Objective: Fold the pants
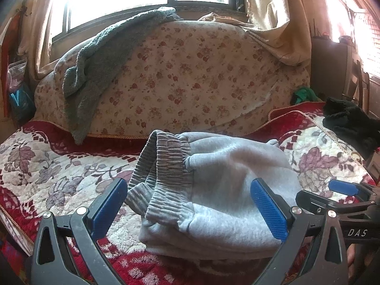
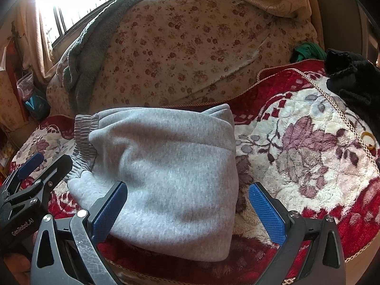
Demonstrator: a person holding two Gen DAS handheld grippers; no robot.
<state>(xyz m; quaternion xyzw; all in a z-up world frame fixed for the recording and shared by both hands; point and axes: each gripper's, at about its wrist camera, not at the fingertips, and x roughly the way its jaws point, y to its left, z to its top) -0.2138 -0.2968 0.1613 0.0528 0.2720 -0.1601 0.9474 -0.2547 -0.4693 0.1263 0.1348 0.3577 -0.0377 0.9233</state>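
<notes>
The grey sweatpants (image 1: pixel 220 190) lie folded into a thick bundle on the red and cream floral blanket (image 1: pixel 59 173), with the ribbed waistband (image 1: pixel 166 166) at the left end. My left gripper (image 1: pixel 187 204) is open and empty, its blue pads either side of the bundle's near edge. In the right wrist view the same pants (image 2: pixel 171 173) fill the middle. My right gripper (image 2: pixel 187 209) is open and empty over the bundle's near right corner. Each gripper shows at the edge of the other's view: the right one (image 1: pixel 342 190) and the left one (image 2: pixel 30 166).
A floral-covered cushion back (image 1: pixel 180 78) rises behind the blanket with a grey-green towel (image 1: pixel 95 66) draped over it. A black garment (image 1: pixel 351 123) and a green cloth (image 1: pixel 304 95) lie at the right. A yellow ring (image 2: pixel 368 139) lies near the blanket's right edge.
</notes>
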